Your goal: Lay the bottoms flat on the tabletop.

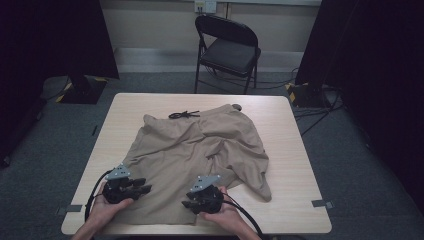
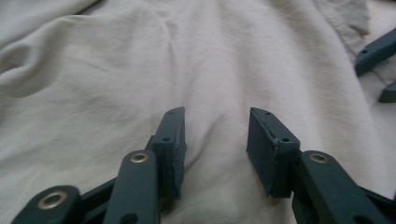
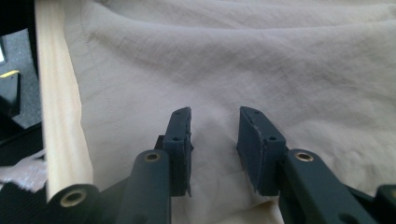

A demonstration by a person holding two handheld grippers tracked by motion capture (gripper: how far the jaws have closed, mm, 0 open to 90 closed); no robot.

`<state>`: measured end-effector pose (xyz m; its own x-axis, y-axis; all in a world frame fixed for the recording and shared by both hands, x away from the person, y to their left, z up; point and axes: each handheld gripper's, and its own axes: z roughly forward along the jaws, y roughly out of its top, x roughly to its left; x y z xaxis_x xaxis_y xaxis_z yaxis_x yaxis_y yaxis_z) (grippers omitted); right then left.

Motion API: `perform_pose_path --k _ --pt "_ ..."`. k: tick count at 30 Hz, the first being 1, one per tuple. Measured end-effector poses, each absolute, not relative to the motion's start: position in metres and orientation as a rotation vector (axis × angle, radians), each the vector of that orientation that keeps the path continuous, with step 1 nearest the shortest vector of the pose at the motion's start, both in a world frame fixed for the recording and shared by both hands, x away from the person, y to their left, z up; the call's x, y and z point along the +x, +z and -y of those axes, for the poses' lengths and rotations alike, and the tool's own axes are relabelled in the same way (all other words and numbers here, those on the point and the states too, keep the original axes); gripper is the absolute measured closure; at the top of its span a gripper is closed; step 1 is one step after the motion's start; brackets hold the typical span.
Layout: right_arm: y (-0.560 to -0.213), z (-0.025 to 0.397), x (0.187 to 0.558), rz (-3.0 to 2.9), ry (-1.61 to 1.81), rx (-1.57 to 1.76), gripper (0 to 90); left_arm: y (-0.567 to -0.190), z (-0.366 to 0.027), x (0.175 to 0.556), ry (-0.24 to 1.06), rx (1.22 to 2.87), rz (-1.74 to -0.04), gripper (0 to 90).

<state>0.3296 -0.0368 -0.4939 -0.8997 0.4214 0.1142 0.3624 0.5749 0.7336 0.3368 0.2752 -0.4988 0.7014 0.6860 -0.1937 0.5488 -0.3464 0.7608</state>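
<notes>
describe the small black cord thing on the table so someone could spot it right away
Start at the light wooden table and the tan shorts spread over its middle. Go to the shorts' far edge, the side nearest the black folding chair. There a thin black drawstring lies in a loose tangle, the one small dark thing against wood and tan cloth.

We see high view dim, room dark at left and right sides; light falls from above on table, brightest spot there. Soft shadows only, no glare. We find picture slightly soft, low detail. In gripper views, cloth pale, washed out, evenly lit; fingers fairly sharp, far folds blurred. Left edge of right gripper view dark.
</notes>
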Motion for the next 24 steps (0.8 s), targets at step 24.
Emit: perform_pose_path --k 24 --pt "-0.492 0.070 0.293 -2.779 1.239 0.646 65.6 -0.490 -0.290 0.393 0.231 2.011 -1.100 53.5"
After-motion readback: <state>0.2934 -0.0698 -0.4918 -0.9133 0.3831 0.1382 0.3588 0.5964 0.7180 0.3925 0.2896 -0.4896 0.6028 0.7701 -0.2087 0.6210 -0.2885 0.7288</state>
